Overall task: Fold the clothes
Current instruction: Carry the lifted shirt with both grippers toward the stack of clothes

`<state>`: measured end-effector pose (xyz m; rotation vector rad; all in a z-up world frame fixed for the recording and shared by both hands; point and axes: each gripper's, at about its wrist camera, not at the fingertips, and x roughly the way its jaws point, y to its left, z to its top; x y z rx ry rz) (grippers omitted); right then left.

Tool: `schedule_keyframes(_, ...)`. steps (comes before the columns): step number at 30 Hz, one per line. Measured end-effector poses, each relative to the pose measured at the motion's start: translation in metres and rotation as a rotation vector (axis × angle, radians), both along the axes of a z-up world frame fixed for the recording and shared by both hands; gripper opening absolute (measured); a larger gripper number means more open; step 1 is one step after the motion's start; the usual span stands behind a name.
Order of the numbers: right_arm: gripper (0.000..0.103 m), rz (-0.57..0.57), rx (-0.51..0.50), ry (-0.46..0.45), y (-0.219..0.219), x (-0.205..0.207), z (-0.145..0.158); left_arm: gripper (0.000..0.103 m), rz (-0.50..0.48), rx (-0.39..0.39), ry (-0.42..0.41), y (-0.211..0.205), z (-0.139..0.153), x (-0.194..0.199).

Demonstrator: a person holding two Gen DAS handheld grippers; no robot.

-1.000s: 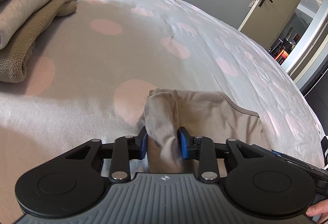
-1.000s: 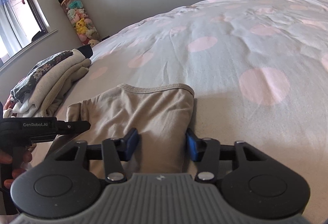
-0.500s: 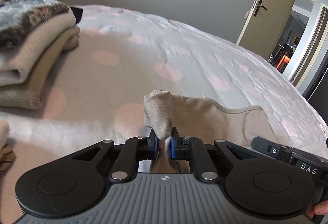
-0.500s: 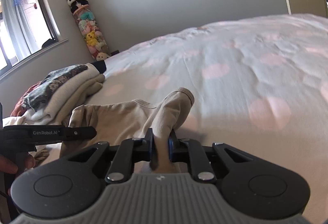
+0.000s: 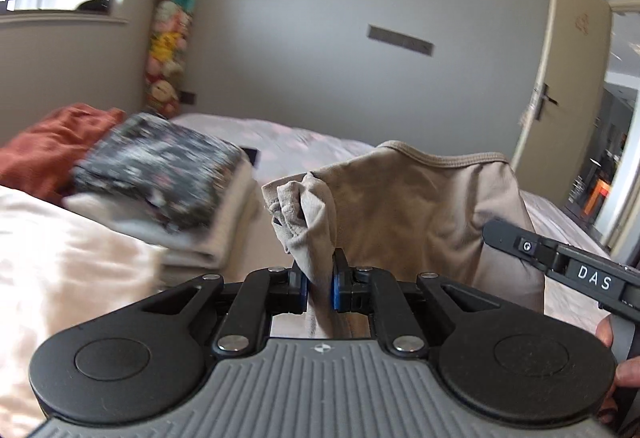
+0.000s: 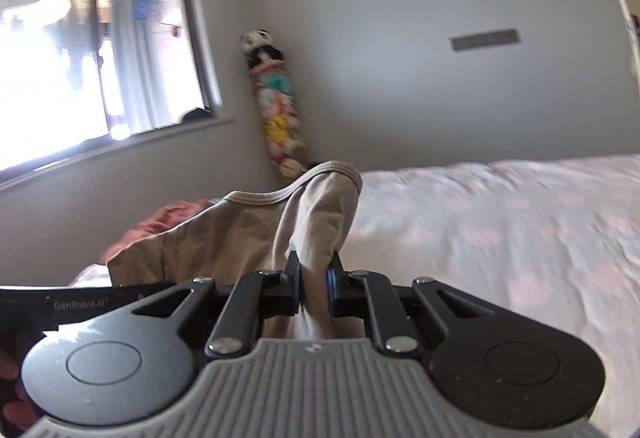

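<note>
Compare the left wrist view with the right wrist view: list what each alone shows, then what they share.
Left wrist only: the folded clothes stack, the open door, and the right tool's body at the frame edge. Right wrist only: the window and a wide stretch of the dotted bedspread. Both: the beige garment pinched by each view's own tool, left tool and right tool, plus the plush toy column.

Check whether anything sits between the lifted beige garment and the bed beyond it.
Nothing visible does. The beige garment hangs pinched in both the left gripper and right gripper. The spotted bedspread past it looks bare; the folded stack sits off left.
</note>
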<state>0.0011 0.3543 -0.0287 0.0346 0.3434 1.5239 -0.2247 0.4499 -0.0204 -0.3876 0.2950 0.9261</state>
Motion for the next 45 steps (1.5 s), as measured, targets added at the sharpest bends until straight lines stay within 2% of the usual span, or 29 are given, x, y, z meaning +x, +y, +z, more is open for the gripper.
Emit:
schedule_keyframes(5,0.014,0.143,0.056,-0.025,0.029,-0.041,0.037,0.009,0.140,0.011,-0.038,0.002,0.037,-0.055)
schedule_keyframes(10,0.014,0.270,0.044,-0.018,0.070,-0.088,0.054,0.009,0.271,0.013,-0.051,0.004,0.056,-0.103)
schedule_keyframes(15,0.014,0.396,0.014,-0.060,0.105,-0.142,0.065,0.009,0.406,-0.009,-0.062,0.004,0.063,-0.151)
schedule_keyframes(22,0.014,0.569,-0.031,-0.181,0.163,-0.222,0.072,0.009,0.551,-0.076,-0.042,0.013,0.056,-0.201)
schedule_keyframes(26,0.014,0.658,-0.080,-0.252,0.198,-0.260,0.064,0.009,0.600,-0.121,-0.010,0.023,0.044,-0.220)
schedule_keyframes(28,0.014,0.694,-0.119,-0.282,0.216,-0.274,0.056,0.009,0.617,-0.174,-0.020,0.032,0.033,-0.230)
schedule_keyframes(33,0.014,0.744,-0.224,-0.298,0.254,-0.305,0.024,0.010,0.641,-0.259,-0.010,0.052,0.007,-0.245)
schedule_keyframes(39,0.014,0.755,-0.315,-0.301,0.289,-0.324,-0.008,0.011,0.638,-0.316,0.024,0.059,-0.014,-0.251)
schedule_keyframes(45,0.020,0.729,-0.372,-0.298,0.306,-0.328,-0.024,0.018,0.637,-0.364,0.037,0.070,-0.025,-0.258)
